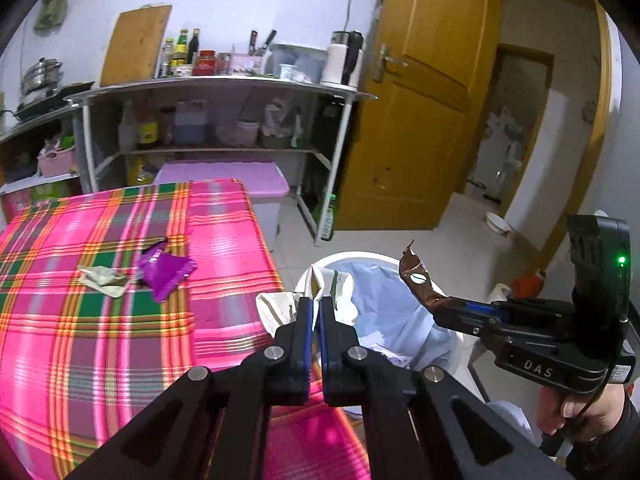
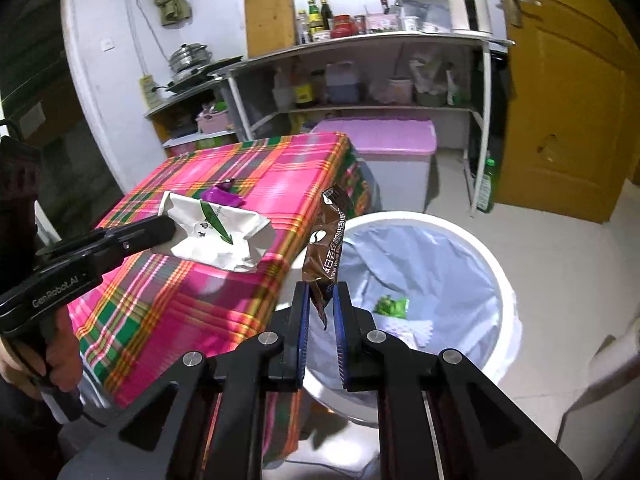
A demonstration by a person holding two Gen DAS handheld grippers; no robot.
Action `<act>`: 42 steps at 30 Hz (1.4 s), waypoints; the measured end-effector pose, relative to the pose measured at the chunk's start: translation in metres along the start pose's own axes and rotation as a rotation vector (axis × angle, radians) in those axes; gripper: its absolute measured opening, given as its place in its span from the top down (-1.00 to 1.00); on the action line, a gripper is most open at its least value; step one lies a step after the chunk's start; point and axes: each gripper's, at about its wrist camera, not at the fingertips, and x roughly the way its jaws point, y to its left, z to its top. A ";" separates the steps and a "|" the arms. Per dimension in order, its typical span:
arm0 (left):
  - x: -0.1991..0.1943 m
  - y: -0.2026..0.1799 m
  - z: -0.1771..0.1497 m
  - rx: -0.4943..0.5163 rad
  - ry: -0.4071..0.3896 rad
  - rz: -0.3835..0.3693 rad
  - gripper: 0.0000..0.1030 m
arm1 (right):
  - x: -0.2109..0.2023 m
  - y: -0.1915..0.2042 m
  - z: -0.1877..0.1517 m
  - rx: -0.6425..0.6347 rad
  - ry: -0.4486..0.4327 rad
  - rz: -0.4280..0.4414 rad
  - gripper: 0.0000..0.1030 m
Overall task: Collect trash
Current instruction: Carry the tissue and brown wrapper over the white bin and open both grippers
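My left gripper is shut on a crumpled white wrapper with a green leaf print, also in the right wrist view, held at the table's right edge beside the bin. My right gripper is shut on a brown coffee sachet, held upright over the bin's near rim; it also shows in the left wrist view. The white bin has a pale blue liner and a green wrapper inside. On the table lie a purple wrapper and a crumpled pale wrapper.
The table carries a pink plaid cloth. Behind it stand a lilac-lidded box, metal shelves with bottles and jars, and a yellow door. A green bottle stands on the tiled floor by the shelf leg.
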 end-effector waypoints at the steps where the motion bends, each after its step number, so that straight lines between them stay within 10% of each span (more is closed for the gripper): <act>1: 0.005 -0.003 0.000 0.003 0.005 -0.004 0.94 | 0.000 -0.004 -0.001 0.004 0.002 -0.004 0.76; 17: 0.075 -0.015 -0.012 0.007 0.146 -0.045 0.93 | 0.035 -0.048 -0.019 0.110 0.118 -0.045 0.74; 21: 0.081 -0.017 -0.014 0.009 0.158 -0.050 0.92 | 0.035 -0.049 -0.020 0.104 0.117 -0.057 0.27; 42: 0.027 0.000 -0.009 -0.033 0.063 -0.015 0.91 | -0.007 -0.006 -0.001 0.000 -0.006 -0.043 0.23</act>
